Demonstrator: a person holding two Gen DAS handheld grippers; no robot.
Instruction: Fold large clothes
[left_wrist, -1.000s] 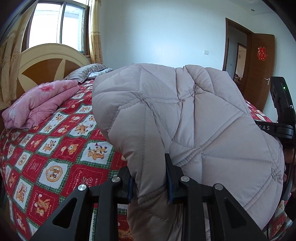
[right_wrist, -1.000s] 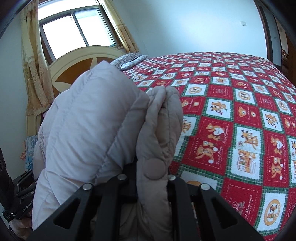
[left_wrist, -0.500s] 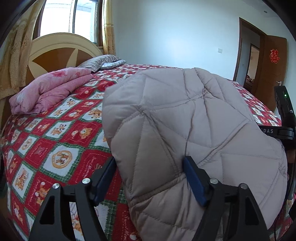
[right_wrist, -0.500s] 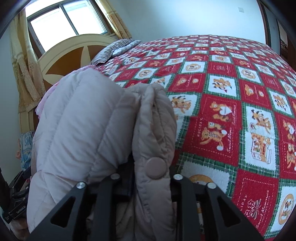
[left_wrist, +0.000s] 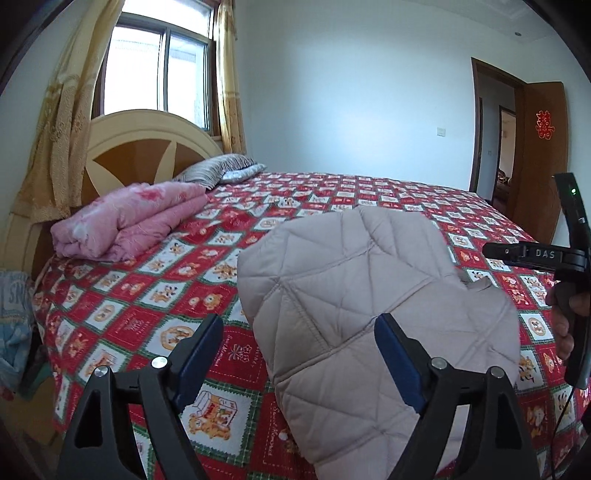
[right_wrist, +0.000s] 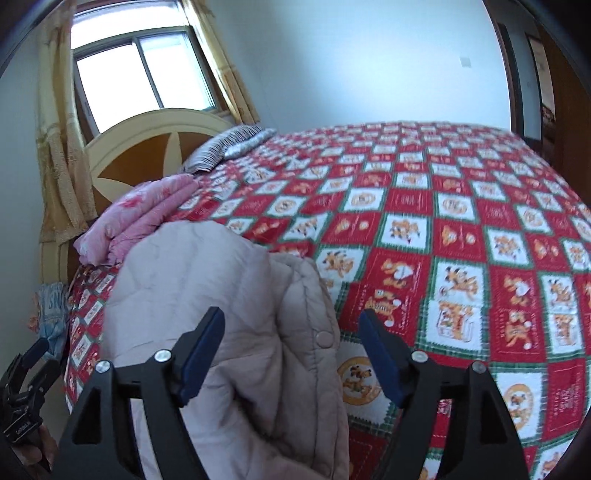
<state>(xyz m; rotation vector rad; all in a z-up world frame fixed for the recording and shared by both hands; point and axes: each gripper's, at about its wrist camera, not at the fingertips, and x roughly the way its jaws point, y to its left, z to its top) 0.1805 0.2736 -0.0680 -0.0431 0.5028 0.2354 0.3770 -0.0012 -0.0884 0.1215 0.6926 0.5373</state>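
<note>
Lying bundled at the near edge of the bed (left_wrist: 369, 192), a beige quilted jacket (left_wrist: 369, 295) sits directly ahead of both hand-held grippers, its long axis running roughly side to side between them. The left gripper (left_wrist: 299, 354) is spread wide, its 2 blue-padded fingers (left_wrist: 397, 365) apart, the right-hand one over the jacket's near left part and the other over bare bedspread, gripping nothing. The right gripper (right_wrist: 291, 350) is likewise wide apart, framing the jacket's (right_wrist: 229, 314) right end, where a snap-button placket is doubled over. Neither gripper appears closer than the other; each faces its own end of the bundle. The jacket looks puffy and diamond-stitched, folded into a thick mound that seems likely to spring loose. A folded pink blanket (left_wrist: 129, 218) rests near the headboard, well apart from the jacket.
</note>
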